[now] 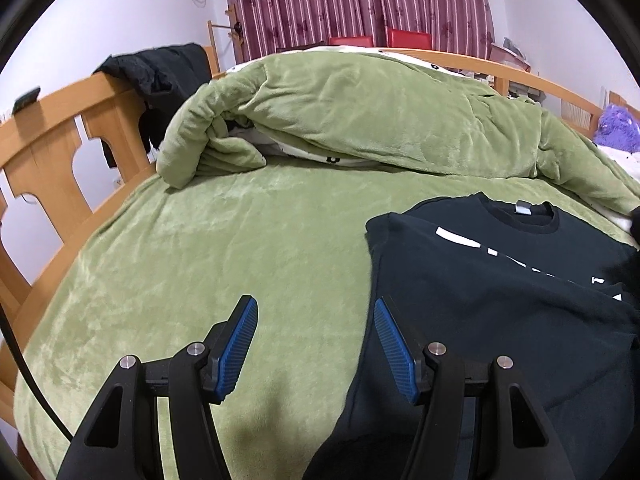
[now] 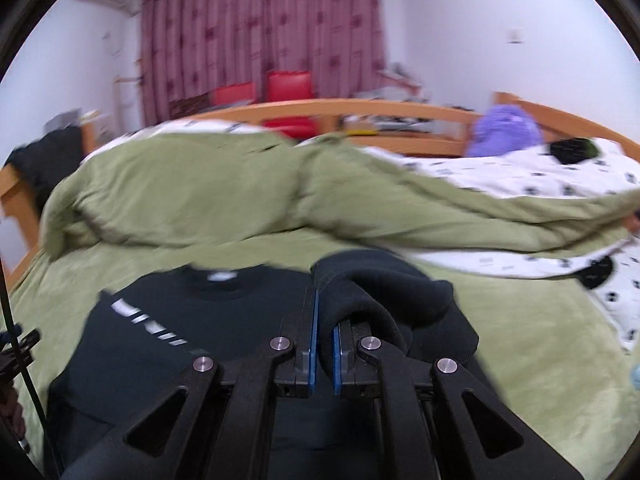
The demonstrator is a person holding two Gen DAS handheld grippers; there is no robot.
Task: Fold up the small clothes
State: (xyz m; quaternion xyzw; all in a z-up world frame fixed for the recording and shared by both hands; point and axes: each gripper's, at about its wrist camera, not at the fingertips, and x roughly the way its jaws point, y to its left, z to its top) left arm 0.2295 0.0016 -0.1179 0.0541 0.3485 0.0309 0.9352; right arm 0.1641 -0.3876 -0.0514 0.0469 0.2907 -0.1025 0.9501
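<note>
The right gripper [image 2: 324, 320] pinched the shirt's [image 2: 160, 344] sleeve [image 2: 384, 292] to fold it inward; the left gripper [image 1: 316, 320] hung parted, empty, beside it.

A black sweatshirt [image 1: 500, 280] carries broken white lettering across its chest and a pale grey label inside the collar. It lies on a moss-green plush bed cover [image 1: 200, 248]. At twelve o'clock from it, the heaped quilt [image 1: 360, 112] is the same green outside and white with small black marks underneath. The bed frame [image 1: 52, 132] is honey-coloured wood, with a black garment [image 1: 160, 76] draped at ten o'clock. The curtains [image 1: 360, 0] are maroon with pale stripes and dark flower shapes. Two red chairs [image 2: 288, 88] stand before them. A purple fluffy thing [image 2: 504, 132] sits at two o'clock. Each hand-held gripper is black with blue ribbed pads [image 1: 236, 344].
</note>
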